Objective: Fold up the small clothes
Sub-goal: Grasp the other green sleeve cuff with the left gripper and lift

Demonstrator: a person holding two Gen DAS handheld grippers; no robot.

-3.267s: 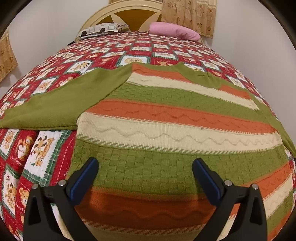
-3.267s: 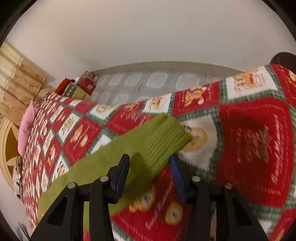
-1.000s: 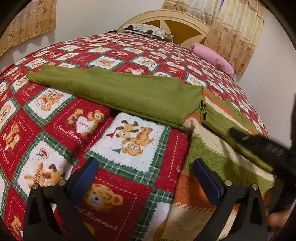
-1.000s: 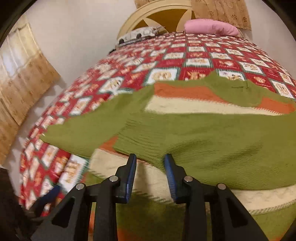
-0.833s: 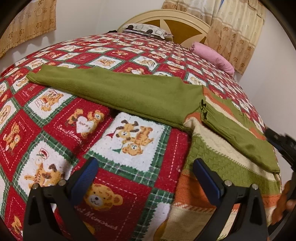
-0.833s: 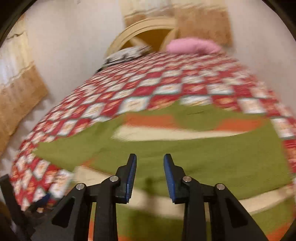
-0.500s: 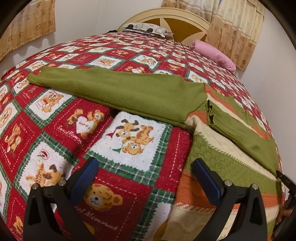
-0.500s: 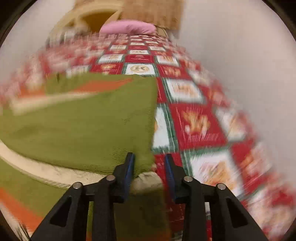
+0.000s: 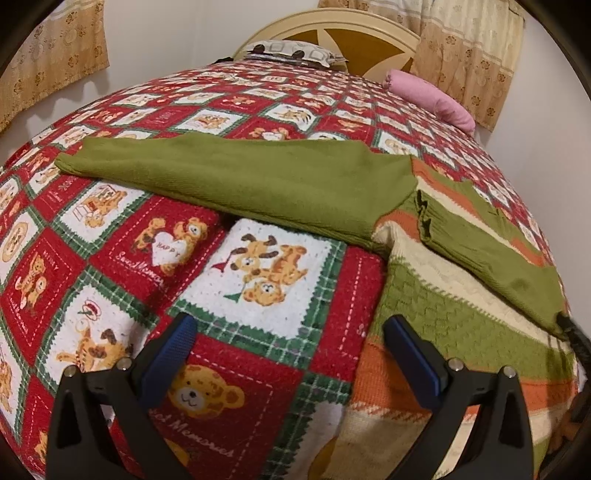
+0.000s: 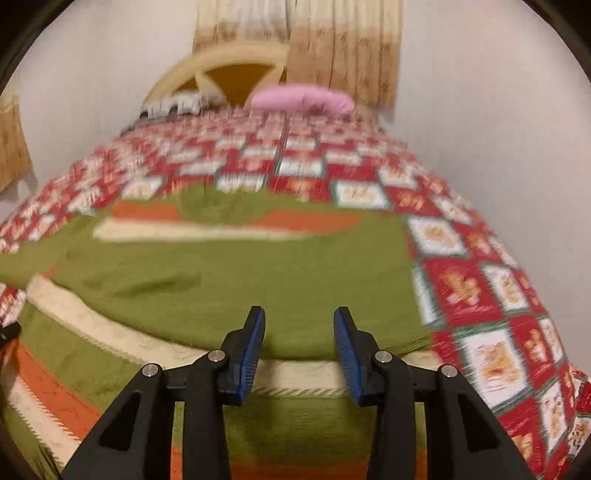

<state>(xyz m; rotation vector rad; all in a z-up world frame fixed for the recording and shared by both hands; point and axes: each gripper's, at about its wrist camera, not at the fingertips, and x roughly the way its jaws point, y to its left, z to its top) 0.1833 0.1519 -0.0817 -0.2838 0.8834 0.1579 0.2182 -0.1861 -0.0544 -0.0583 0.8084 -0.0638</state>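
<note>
— Where is the sweater (image 9: 461,314)?

— Flat on the bed, on the red teddy-bear quilt (image 9: 155,258). It is striped in green, orange and cream. In the right wrist view its body fills the lower left, and one plain green sleeve (image 10: 229,288) is folded across the chest, its cuff end near the sweater's right edge.

— And the other sleeve?

— In the left wrist view the second sleeve (image 9: 236,177) stretches out to the left over the quilt, unfolded, its cuff well away from the body.

— What are the tongs doing?

— The left tongs (image 9: 291,347) gape wide and hold nothing; they hang over the quilt just beside the sweater's lower edge. The right tongs (image 10: 299,343) stand partly apart, also holding nothing, above the folded sleeve and the cream stripe below it.

— Anything else there?

— A pink pillow (image 10: 303,98) and a patterned pillow (image 9: 291,50) lie at the cream headboard (image 9: 347,33), with curtains (image 9: 465,55) behind. The right wrist view is blurred.
</note>
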